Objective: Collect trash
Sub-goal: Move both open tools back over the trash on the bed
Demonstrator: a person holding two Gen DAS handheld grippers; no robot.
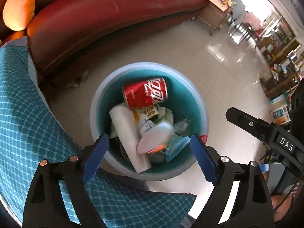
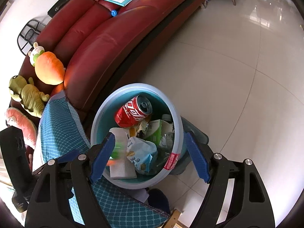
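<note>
Gripper (image 1: 149, 152) gapes over trash bin (image 1: 98, 102).

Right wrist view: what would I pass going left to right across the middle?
Green plush toy → orange carrot plush → red sofa → red can in the blue bin → bare tiled floor.

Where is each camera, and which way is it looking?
Left wrist view: sits on the left gripper, looking steeply down into the trash bin; its blue fingers stand open, and the other gripper's black body shows at the right.
Right wrist view: sits on the right gripper, also looking down into the bin; its fingers stand open.
Both show: the red can, the red sofa, the teal patterned cushion.
</note>
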